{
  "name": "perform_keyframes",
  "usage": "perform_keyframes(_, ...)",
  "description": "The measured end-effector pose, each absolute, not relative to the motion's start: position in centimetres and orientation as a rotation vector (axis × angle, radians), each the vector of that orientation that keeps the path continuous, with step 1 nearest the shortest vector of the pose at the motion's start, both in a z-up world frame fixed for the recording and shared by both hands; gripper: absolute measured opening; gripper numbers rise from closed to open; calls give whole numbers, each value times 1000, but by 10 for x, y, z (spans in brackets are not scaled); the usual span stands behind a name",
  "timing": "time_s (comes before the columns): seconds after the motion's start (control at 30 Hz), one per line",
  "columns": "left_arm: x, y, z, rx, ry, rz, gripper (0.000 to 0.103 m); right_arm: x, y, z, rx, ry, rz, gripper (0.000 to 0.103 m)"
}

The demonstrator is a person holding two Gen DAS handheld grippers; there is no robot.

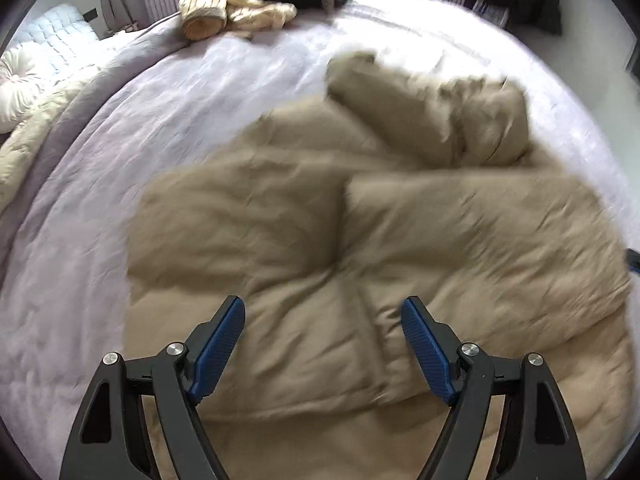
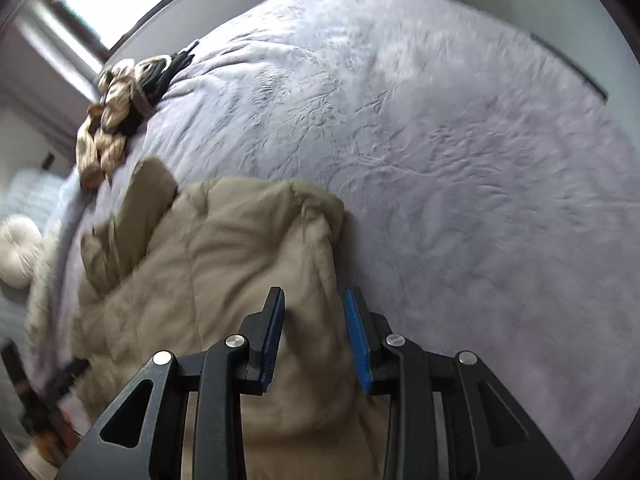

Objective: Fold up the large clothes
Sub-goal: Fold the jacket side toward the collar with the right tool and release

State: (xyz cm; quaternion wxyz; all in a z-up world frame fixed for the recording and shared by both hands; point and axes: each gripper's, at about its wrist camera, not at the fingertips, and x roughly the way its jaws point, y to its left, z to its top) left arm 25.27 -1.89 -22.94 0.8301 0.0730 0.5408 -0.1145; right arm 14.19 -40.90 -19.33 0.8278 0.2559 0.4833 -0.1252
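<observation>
One puffy quilted tan jacket (image 1: 360, 216)

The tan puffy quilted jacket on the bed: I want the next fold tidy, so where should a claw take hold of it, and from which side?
Probably the tan puffy quilted jacket is best gripped at its straight right-hand edge, where it meets the lavender bedspread. That edge lies exposed and thin enough to pinch. Come from the bedspread side with the right claw, already open beside it.
</observation>
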Motion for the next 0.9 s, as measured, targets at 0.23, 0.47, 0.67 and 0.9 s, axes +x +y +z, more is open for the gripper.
perform_keyframes(0.23, 252, -18, -259, 227, 1157, -220, 82, 117, -365, -234, 275, 1167, -278, 40)
perform_keyframes(0.47, 238, -4, -225, 139, 1211, -210, 82, 101, -382, -202, 363, 1130, -284, 41)
perform_keyframes(0.67, 200, 7, -202, 79, 1247, -203, 82, 61, -387, -176, 515, 1110, -206, 70)
perform_keyframes(0.9, 151, 15, -194, 40, 1244, -143, 103, 33, -359, -175, 633, 1140, -103, 81)
